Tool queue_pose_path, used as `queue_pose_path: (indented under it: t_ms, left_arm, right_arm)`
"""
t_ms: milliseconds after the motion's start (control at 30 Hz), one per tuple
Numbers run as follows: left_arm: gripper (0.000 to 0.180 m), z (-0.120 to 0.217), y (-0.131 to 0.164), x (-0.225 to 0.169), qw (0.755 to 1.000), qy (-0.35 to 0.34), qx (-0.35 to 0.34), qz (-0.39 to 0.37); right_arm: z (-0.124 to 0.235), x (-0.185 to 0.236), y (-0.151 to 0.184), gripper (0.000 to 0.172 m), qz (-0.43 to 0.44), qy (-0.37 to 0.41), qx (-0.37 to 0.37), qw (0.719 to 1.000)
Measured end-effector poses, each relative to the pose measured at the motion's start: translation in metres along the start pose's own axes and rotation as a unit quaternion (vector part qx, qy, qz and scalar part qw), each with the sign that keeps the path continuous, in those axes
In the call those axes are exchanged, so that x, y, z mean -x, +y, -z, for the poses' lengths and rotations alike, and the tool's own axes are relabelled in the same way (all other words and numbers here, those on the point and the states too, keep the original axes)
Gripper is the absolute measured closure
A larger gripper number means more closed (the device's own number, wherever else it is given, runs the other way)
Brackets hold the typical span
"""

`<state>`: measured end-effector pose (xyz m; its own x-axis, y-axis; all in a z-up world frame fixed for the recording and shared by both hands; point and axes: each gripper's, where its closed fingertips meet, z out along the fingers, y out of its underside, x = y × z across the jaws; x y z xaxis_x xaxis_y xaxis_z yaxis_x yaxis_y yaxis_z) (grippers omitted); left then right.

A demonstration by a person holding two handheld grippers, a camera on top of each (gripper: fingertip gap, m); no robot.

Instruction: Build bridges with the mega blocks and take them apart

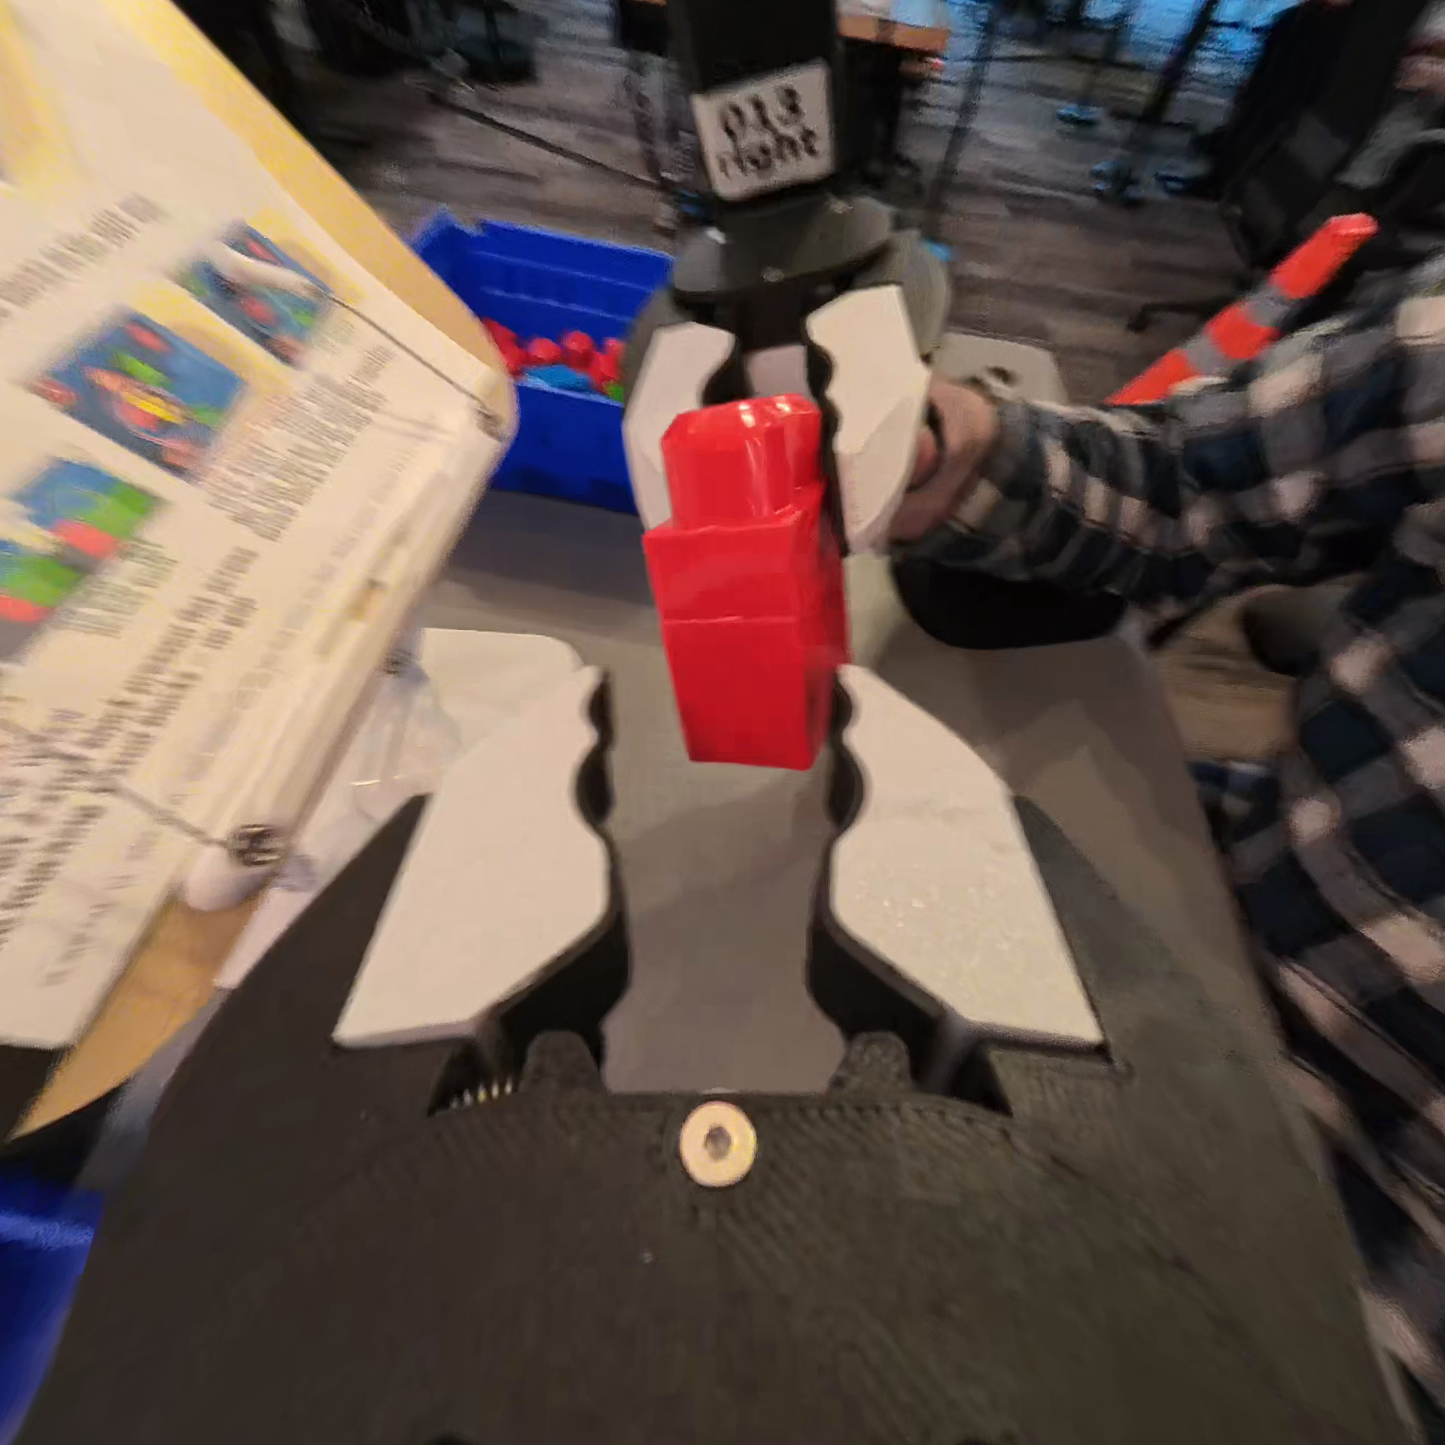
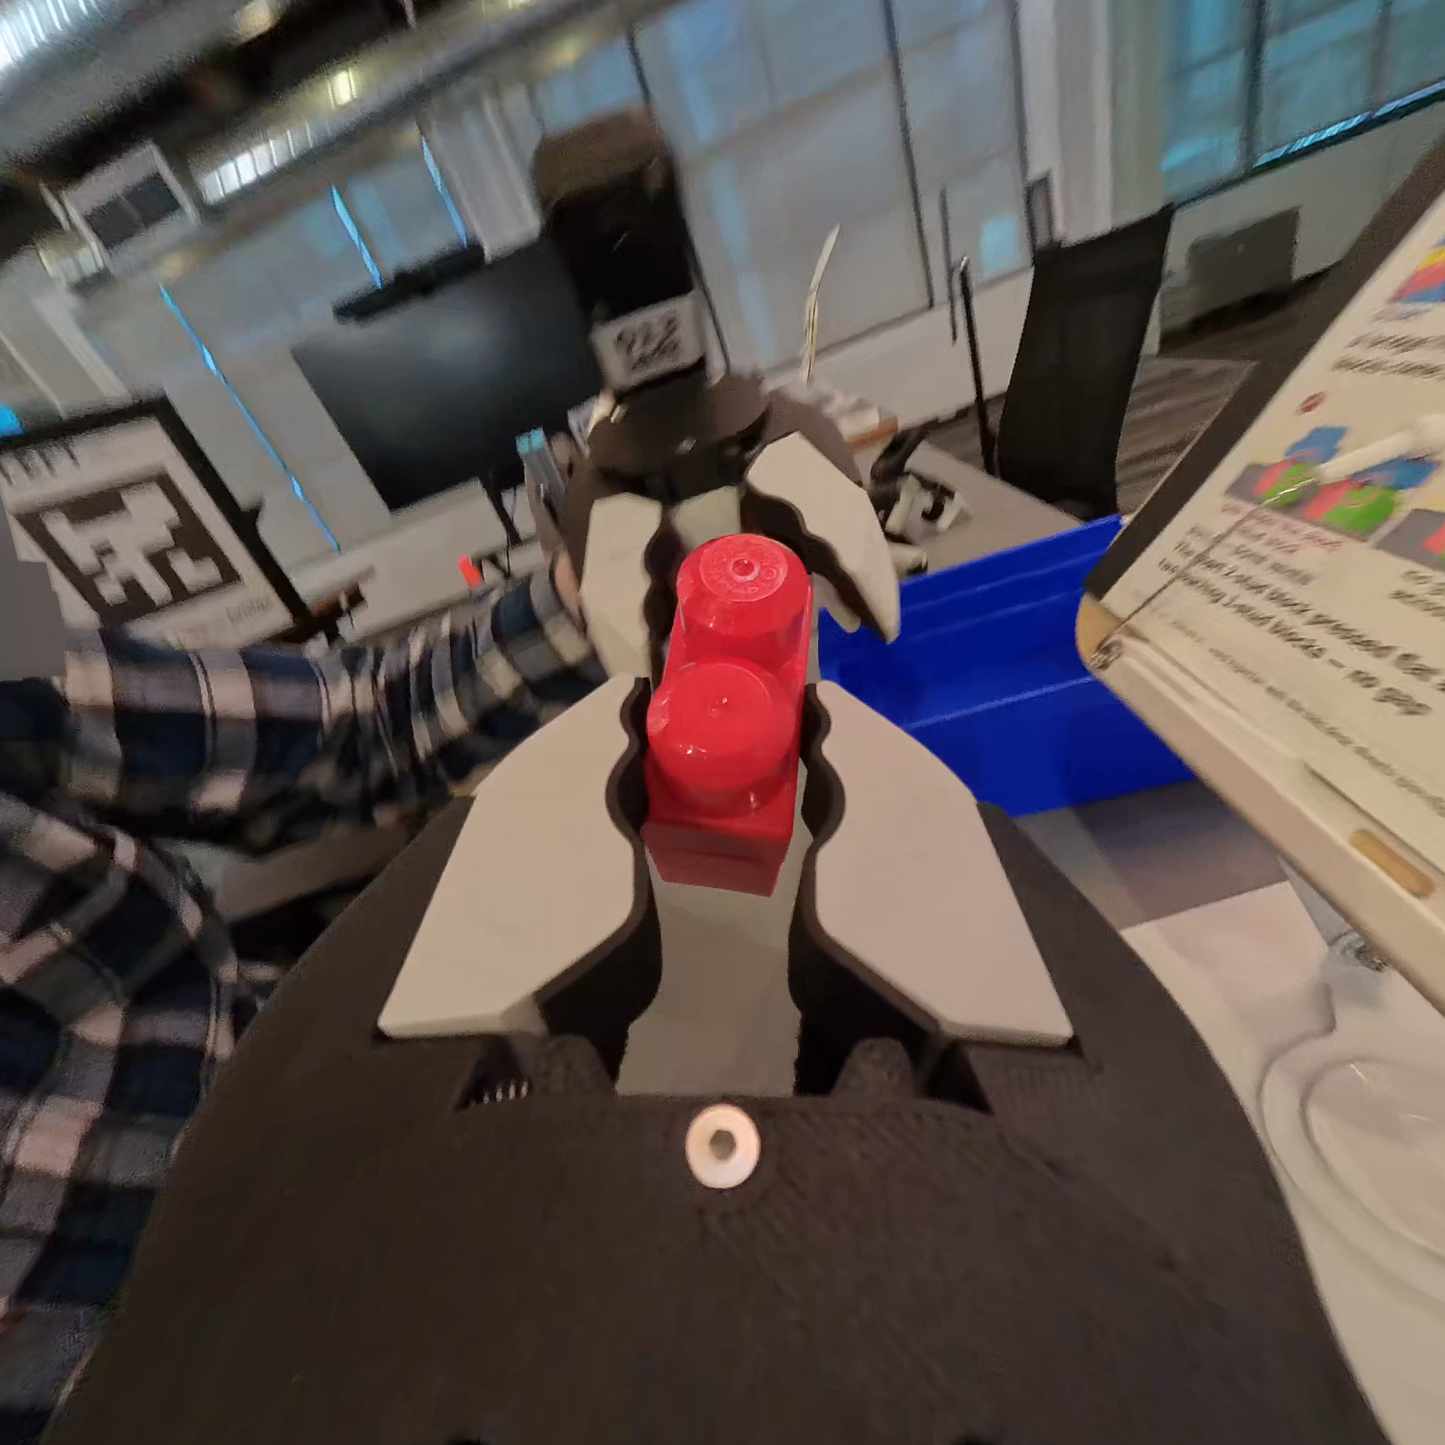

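Observation:
A red mega block [image 2: 719, 751] with two round studs is clamped between the fingers of my right gripper [image 2: 727, 692]; both pads press on its sides. In the left wrist view the same block [image 1: 743, 625] sticks out of the right gripper [image 1: 751, 516] towards me. My left gripper [image 1: 719, 680] is open around the block's near end. Its left finger [image 1: 508, 782] stands clear of the block and its right finger [image 1: 923, 782] lies close beside it. The right wrist view shows the left gripper [image 2: 754, 641] spread open beyond the block.
A blue bin [image 1: 547, 274] holding several red, blue and green blocks stands behind on the grey table [image 1: 1016, 743]; it also shows in the right wrist view [image 2: 1016, 688]. A printed instruction board [image 1: 195, 508] leans close by. A person's plaid sleeve [image 1: 1173, 485] reaches in. Both grippers' tips are close together, under 4 cm apart.

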<state>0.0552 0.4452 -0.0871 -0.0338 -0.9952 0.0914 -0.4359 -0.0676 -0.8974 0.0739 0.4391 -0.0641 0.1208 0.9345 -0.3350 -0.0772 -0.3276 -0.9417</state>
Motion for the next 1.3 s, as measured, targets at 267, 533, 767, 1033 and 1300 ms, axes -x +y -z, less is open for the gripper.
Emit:
queue_pose_path:
  t_ms: [267,533,767,1033,1300]
  left_arm:
    - [0.067,-0.001,-0.018,0.031,0.904,-0.368,0.009,-0.219]
    - [0.074,-0.033,-0.026,0.035,0.869,-0.430,0.029,-0.243]
    - [0.089,-0.036,-0.030,0.043,0.872,-0.418,0.021,-0.253]
    - [0.097,-0.035,-0.024,0.044,0.875,-0.392,0.030,-0.281]
    - [0.097,-0.014,-0.010,0.050,0.842,-0.391,0.130,-0.348]
  right_arm:
    - [0.024,-0.031,-0.024,0.135,-0.013,0.125,-0.118,0.985]
    - [0.027,-0.025,-0.031,0.134,0.083,0.206,-0.134,0.966]
    - [0.014,-0.013,-0.027,0.135,0.124,0.210,-0.141,0.960]
    - [0.009,-0.016,-0.021,0.135,0.116,0.208,-0.122,0.963]
    - [0.005,-0.017,-0.011,0.123,0.070,0.150,-0.022,0.986]
